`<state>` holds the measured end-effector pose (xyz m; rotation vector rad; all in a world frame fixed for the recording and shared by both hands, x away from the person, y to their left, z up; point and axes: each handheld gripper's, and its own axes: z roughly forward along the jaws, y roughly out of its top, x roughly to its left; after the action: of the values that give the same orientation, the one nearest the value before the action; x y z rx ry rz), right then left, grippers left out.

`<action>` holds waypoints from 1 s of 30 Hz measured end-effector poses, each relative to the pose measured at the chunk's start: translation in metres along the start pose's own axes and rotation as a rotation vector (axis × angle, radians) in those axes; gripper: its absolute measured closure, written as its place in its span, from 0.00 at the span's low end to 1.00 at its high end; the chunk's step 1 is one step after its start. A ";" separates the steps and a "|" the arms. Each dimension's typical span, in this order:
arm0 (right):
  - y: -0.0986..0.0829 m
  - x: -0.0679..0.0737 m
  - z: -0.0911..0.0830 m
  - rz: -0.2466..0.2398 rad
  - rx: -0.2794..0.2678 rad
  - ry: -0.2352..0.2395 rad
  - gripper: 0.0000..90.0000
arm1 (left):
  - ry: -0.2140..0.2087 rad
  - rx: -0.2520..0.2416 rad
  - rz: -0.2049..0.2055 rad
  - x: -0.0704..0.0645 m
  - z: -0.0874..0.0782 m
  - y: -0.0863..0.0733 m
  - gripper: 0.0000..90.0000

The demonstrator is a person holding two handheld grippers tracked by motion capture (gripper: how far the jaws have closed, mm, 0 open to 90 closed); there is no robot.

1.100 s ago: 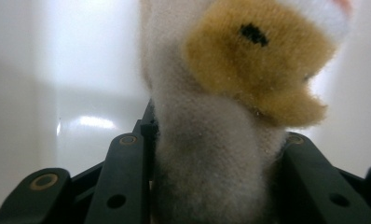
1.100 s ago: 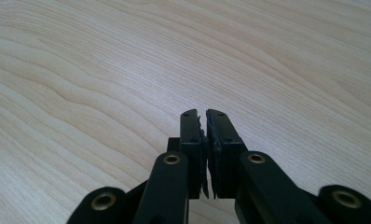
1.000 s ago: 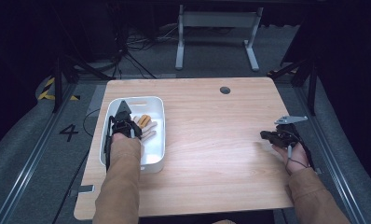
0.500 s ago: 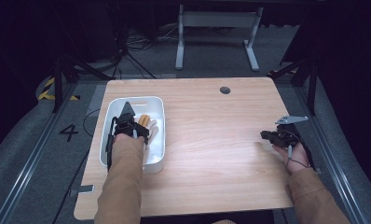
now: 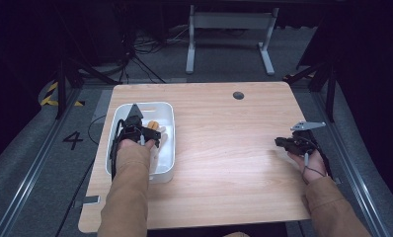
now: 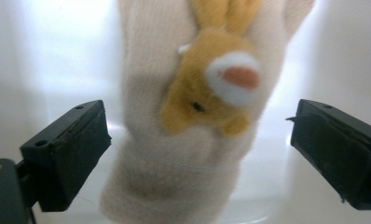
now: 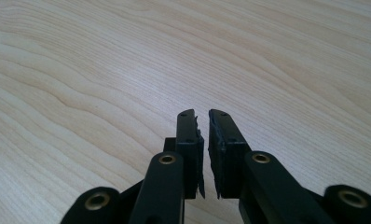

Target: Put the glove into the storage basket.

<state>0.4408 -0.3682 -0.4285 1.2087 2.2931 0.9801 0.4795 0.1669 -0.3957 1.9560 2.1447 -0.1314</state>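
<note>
My left tool (image 5: pixel 135 129) and forearm cover most of the white tray's (image 5: pixel 167 148) contents; the plush sock (image 6: pixel 183 116) runs off the top edge.

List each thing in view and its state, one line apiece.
Left tongs: open wide, straddling the sock, not touching it.
Right tongs: shut, holding nothing, low over the bare table.
Sock: cream with an orange animal face, lying flat in the tub.
Tub: white, open-topped, at the table's left side.

Left tongs (image 6: pixel 197 154) spread wide; right tongs (image 7: pixel 203 126) nearly closed, empty.
</note>
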 end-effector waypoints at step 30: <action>0.007 0.005 -0.003 -0.015 -0.027 0.023 0.87 | -0.298 -0.488 0.510 -0.067 -0.084 -0.064 0.40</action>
<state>0.4400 -0.3627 -0.4211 1.1731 2.2961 1.0209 0.4123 0.1138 -0.3044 1.9557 1.2908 0.1650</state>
